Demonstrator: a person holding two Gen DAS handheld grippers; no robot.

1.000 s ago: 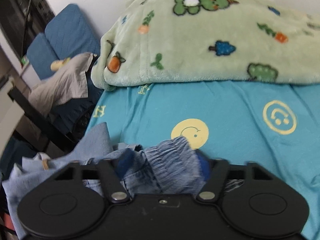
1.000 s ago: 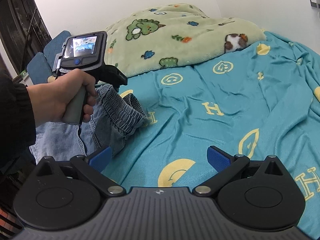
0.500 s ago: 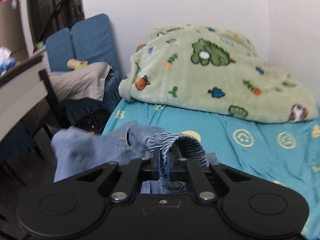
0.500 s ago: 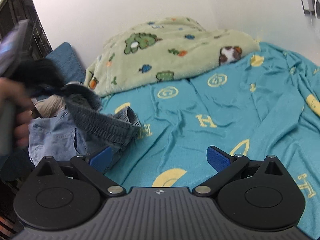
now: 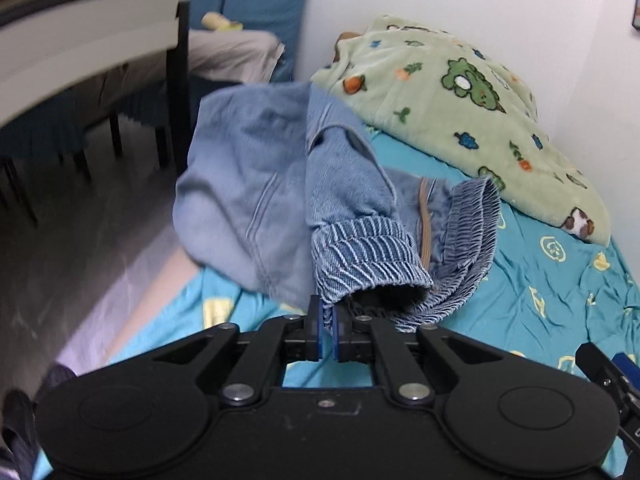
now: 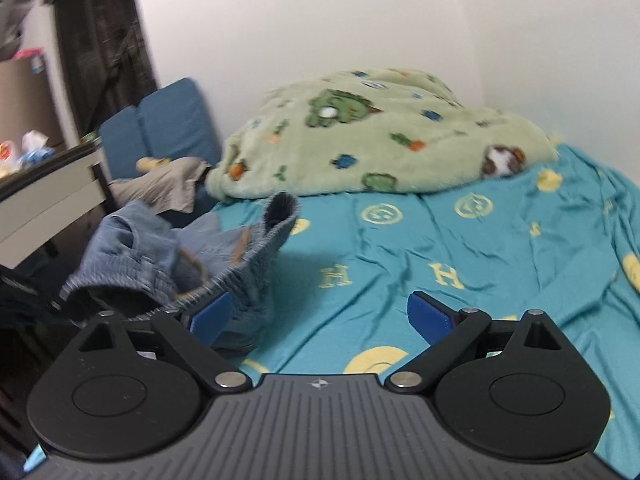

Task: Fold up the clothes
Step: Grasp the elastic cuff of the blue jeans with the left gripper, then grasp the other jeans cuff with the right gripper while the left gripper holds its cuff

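My left gripper [image 5: 327,330] is shut on the ribbed elastic waistband of light blue denim trousers [image 5: 280,184] and holds them lifted, the legs hanging toward the bed's left edge. The trousers also show in the right wrist view [image 6: 188,256], bunched at the left, their waistband lying against my right gripper's left blue fingertip [image 6: 210,314]. My right gripper [image 6: 320,316] is open and holds nothing, low over the teal bedsheet [image 6: 480,248]. Part of the right gripper shows at the right edge of the left wrist view [image 5: 616,372].
A green fleece blanket [image 6: 372,148] with cartoon prints is piled at the bed's far end against the wall. A blue chair [image 6: 160,124] with beige clothing [image 6: 168,184] and a desk [image 5: 80,40] stand left of the bed, above dark floor [image 5: 60,240].
My left gripper closed on the trousers' waistband, lifted them and swung toward the bed's left edge. The right gripper stayed open and moved closer to the waistband.
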